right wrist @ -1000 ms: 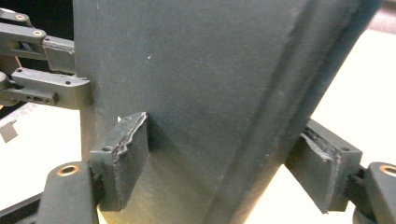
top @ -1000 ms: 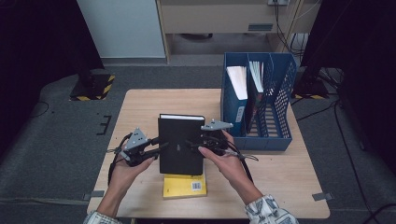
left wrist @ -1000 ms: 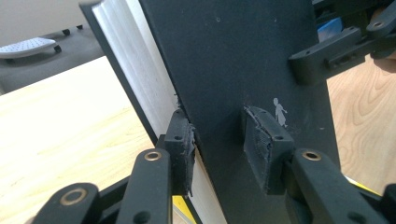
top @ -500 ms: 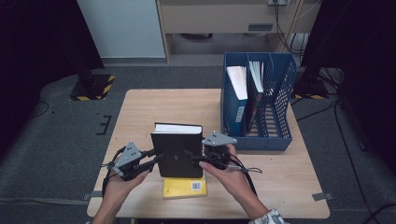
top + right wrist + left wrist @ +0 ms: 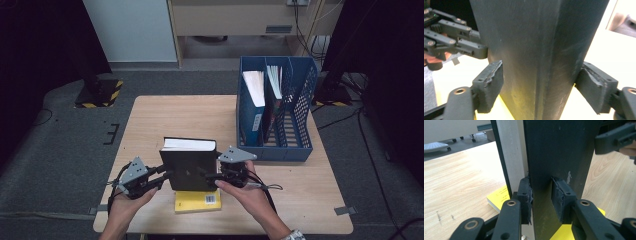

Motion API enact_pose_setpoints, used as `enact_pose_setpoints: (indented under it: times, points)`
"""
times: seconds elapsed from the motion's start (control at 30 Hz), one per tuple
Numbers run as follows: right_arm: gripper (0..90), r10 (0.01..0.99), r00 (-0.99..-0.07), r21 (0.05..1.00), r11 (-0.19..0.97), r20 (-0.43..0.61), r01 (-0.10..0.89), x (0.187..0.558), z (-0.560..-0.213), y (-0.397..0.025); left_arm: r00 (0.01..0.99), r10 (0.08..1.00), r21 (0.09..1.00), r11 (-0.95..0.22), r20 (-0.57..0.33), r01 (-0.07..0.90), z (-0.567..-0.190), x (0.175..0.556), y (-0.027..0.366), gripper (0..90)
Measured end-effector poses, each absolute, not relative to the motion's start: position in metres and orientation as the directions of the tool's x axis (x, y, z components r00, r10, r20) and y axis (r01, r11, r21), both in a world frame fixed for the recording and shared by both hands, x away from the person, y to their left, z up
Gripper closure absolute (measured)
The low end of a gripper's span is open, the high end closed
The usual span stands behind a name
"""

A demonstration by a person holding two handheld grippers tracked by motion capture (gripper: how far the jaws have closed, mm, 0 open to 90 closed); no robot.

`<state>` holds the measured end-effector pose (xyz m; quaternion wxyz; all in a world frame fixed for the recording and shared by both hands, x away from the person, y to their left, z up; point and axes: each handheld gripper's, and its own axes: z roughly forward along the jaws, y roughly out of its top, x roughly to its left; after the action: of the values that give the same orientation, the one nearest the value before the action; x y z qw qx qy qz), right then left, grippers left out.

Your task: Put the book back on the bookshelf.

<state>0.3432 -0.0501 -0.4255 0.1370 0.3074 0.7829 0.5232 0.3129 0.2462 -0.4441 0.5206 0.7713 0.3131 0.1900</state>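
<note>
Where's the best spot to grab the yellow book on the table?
Grip the yellow book by its near long edge, coming from the person's side. It lies flat, and the black book hangs over its far part, so that near edge is the free part, though a tool must slip under it.

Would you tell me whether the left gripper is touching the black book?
Touching: in the left gripper view, the left gripper has both pads pressed against the cover of the black book.
</note>
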Motion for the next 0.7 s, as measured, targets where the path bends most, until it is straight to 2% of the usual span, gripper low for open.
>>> enact_pose_setpoints:
  times: [0.17,0.37,0.7]
  points:
    - [10.8,0.606,-0.792,0.891,0.319,0.07,0.323,0.357,-0.433,-0.041,0.733,0.68,0.922,-0.264,-0.03,0.284,-0.444,0.313,0.246,69.3]
    - [19.4,0.569,-0.817,0.904,0.299,0.088,0.306,0.364,-0.432,-0.035,0.73,0.683,0.924,-0.257,-0.034,0.283,-0.445,0.314,0.246,68.1]
    - [26.4,0.535,-0.842,0.898,0.331,0.074,0.289,0.371,-0.431,-0.038,0.718,0.696,0.916,-0.273,-0.024,0.295,-0.443,0.321,0.243,68.1]
